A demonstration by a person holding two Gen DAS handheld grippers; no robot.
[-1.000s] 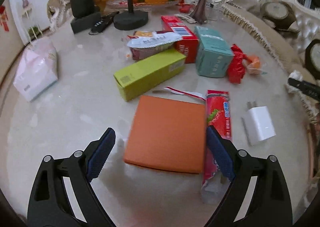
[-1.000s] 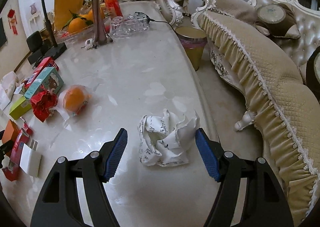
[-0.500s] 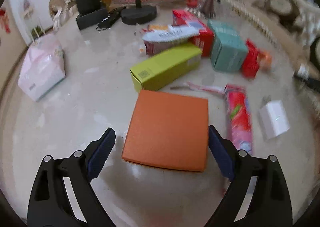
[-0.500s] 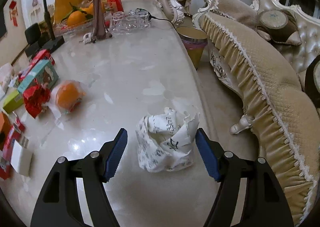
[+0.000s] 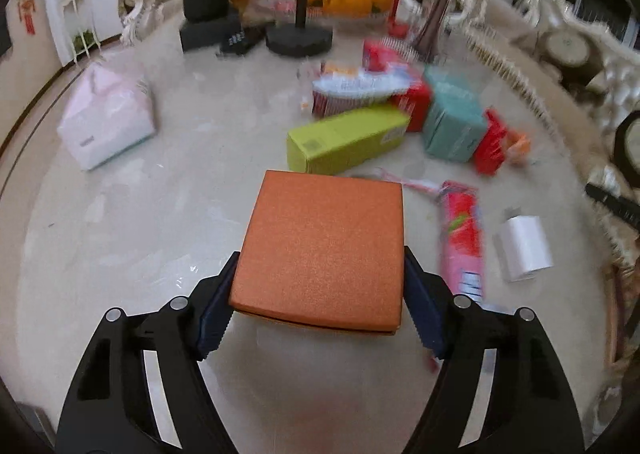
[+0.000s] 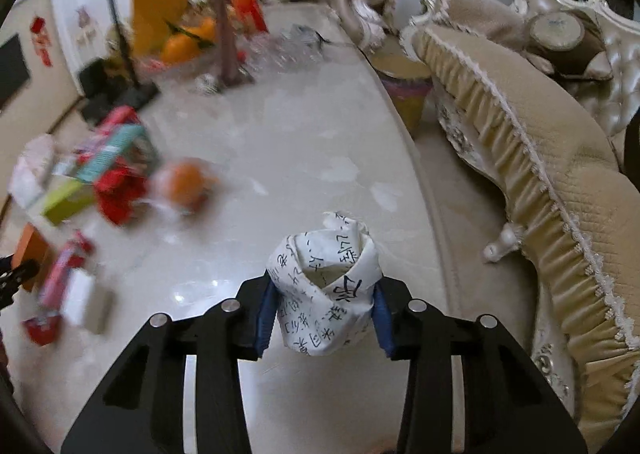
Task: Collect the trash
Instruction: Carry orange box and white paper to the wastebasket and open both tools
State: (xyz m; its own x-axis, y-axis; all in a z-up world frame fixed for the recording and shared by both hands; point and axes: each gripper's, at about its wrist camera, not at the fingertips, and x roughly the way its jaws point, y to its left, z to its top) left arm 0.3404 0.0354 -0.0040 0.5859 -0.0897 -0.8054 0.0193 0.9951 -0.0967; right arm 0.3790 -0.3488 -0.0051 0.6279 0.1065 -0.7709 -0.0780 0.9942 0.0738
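Orange box [image 5: 320, 250]: sitting between the blue pads, clamped on its two side walls, far edge reaching forward past the fingertips; looking lifted clear of the marble table [image 5: 120, 246], though hard to be sure.
Box handling: judging it light, stiff cardboard with a slick lid; likely denting if squeezed harder; gripping low on the side walls, as now, seeming safest.
Left gripper [image 5: 316, 294]: having just been closing, now pressing on the orange box at a wide spread.
Crumpled paper [image 6: 326, 290]: bunched upright between the pads, poking out ahead of the fingertips.
Paper handling: judging it very light, soft, crushing freely; gripping across the thickest part of the wad.
Right gripper [image 6: 324, 314]: having just been closing, now nearly together, squeezing the crumpled paper.
Bin [image 6: 404, 89]: standing well ahead and to the right, beside the sofa [image 6: 540, 157].
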